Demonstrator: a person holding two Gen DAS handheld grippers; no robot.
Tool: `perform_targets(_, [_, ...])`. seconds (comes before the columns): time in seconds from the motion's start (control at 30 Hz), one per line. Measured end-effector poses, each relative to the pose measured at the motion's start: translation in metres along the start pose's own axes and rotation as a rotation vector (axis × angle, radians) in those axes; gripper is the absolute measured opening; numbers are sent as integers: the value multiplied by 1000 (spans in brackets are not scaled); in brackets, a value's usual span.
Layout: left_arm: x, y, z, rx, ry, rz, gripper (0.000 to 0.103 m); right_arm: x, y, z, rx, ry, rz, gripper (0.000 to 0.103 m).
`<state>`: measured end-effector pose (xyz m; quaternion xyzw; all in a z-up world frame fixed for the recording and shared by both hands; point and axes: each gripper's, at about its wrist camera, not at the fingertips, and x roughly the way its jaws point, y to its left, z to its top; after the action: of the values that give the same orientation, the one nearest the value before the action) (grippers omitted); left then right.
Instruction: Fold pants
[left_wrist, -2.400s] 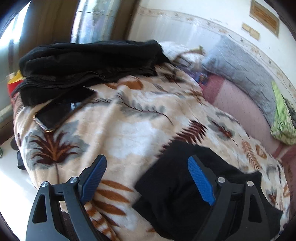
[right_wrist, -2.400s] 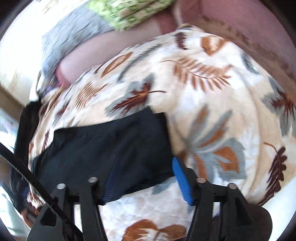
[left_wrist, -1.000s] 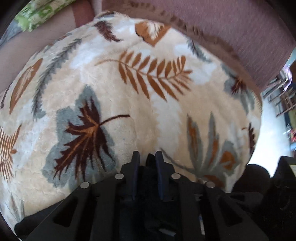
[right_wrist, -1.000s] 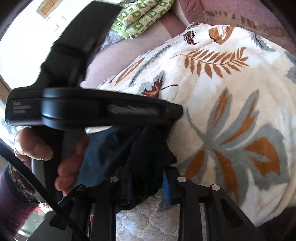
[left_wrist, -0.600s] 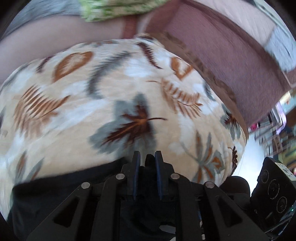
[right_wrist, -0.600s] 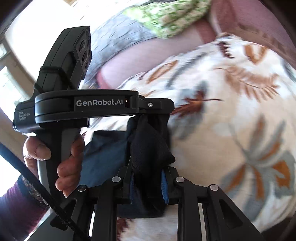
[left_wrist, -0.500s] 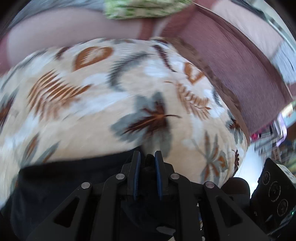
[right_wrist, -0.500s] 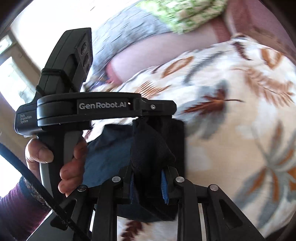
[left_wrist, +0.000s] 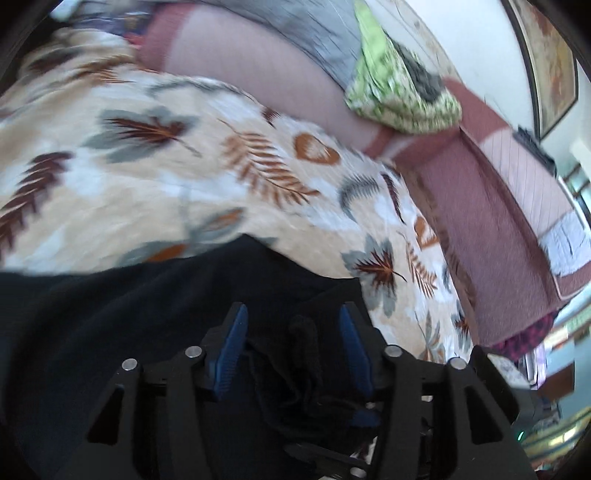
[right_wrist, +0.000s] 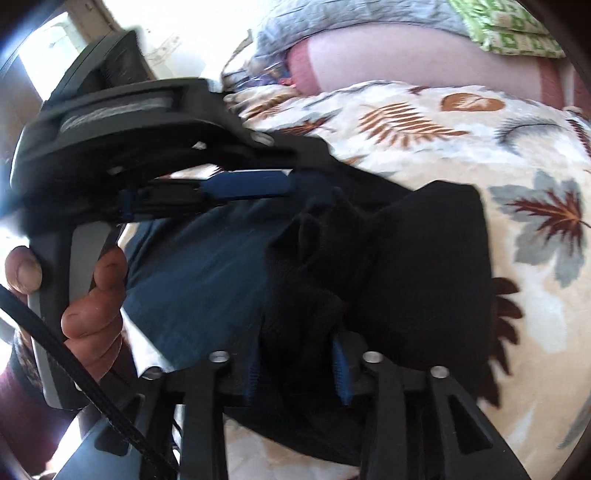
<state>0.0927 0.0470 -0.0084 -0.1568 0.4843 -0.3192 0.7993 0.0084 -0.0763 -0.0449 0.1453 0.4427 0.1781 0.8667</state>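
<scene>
The dark pants (left_wrist: 122, 306) lie on the leaf-print blanket (left_wrist: 155, 177) and fill the lower part of both views. My left gripper (left_wrist: 291, 328) is open, its blue pads apart, with a bunched fold of the pants (left_wrist: 303, 343) loose between them. It also shows in the right wrist view (right_wrist: 243, 184) at the upper left, held in a hand. My right gripper (right_wrist: 299, 362) is shut on a thick bunch of the pants (right_wrist: 306, 280), with a folded black flap (right_wrist: 436, 266) to the right on the blanket (right_wrist: 461, 129).
A maroon sofa (left_wrist: 491, 192) runs behind and right of the blanket. A green patterned cloth (left_wrist: 399, 92) and a grey pillow (left_wrist: 314, 33) lie on it at the back. The blanket's edge drops off at the right.
My left gripper has opened and let go of the pants fold it held. Both grippers have swung left over the pants. My right gripper still grips its bunch.
</scene>
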Motion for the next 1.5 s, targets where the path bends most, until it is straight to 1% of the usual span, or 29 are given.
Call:
perform_targets(0.07, [-8,16,-7,-19,-21,14,58,1,1,-2,-6,3,26,68])
perform_targets(0.1, [-10,23,-10,-24,-25,11,60,2,7,-2,-21,3,28,72])
perform_targets(0.13, [-10,30,-13,-33,-24,5,61,3,12,-3,-38,9,25,76])
perform_targets(0.23, [-14,51,-20,-70,-30,-47,61,2,22,-3,-80,31,-5,76])
perform_targets(0.3, [-18,61,-27,-76,-49,-93,63,-9,28,-6,-84,47,13,76])
perform_targets(0.37, [-20,69,-33,-76,-69,-128,65,-21,25,0,-70,40,29,76])
perform_targets(0.4, [-21,74,-35,-79,-70,-142,65,-29,23,1,-61,32,21,76])
perform_targets(0.43, [-21,77,-37,-85,-69,-152,65,-35,19,7,-49,16,-12,74])
perform_targets(0.47, [-22,79,-37,-92,-70,-162,65,-42,17,12,-44,7,-36,68])
perform_targets(0.5, [-26,79,-36,-96,-79,-174,65,-44,14,20,-42,1,-82,63])
perform_targets(0.53, [-30,79,-35,-96,-93,-183,65,-42,13,27,-45,8,-127,49])
perform_targets(0.57, [-34,79,-35,-96,-109,-189,66,-42,16,28,-49,13,-151,35])
perform_targets(0.63, [-42,82,-34,-101,-135,-190,67,-29,16,34,-39,27,-199,27])
perform_targets(0.67, [-46,85,-35,-108,-144,-186,67,-19,14,35,-16,36,-207,25])
perform_targets(0.73, [-53,91,-35,-126,-168,-167,67,-2,14,32,23,74,-171,25])
perform_targets(0.77, [-56,94,-34,-135,-179,-162,67,12,18,27,29,116,-133,26])
perform_targets(0.83, [-61,100,-33,-161,-202,-163,68,22,29,19,-12,145,-134,29])
perform_targets(0.87, [-63,101,-33,-167,-210,-163,68,22,36,15,-52,139,-153,33])
perform_targets(0.9, [-65,102,-32,-172,-218,-159,68,19,44,14,-89,152,-143,36])
perform_targets(0.93, [-65,102,-32,-171,-223,-153,68,17,46,13,-97,161,-123,43])
perform_targets(0.97, [-66,101,-32,-167,-226,-144,68,11,49,12,-101,171,-77,46])
perform_targets(1.1, [-67,97,-32,-139,-223,-122,68,-10,46,15,-69,164,45,46])
perform_targets(1.13, [-66,97,-32,-138,-220,-119,68,-15,44,17,-51,154,53,46])
perform_targets(1.17, [-65,97,-33,-139,-216,-113,68,-16,42,21,-34,138,41,46])
perform_targets(1.23, [-64,98,-33,-146,-211,-103,68,-19,36,26,-16,104,-15,46])
perform_targets(1.3, [-64,100,-34,-156,-210,-100,68,-16,32,30,8,85,-38,46])
perform_targets(1.4, [-64,102,-35,-163,-208,-113,68,-7,26,40,60,68,-18,46])
perform_targets(1.47, [-64,101,-36,-159,-206,-107,68,8,23,46,96,88,11,46])
perform_targets(1.5, [-64,101,-36,-158,-206,-103,68,15,20,48,114,105,14,49])
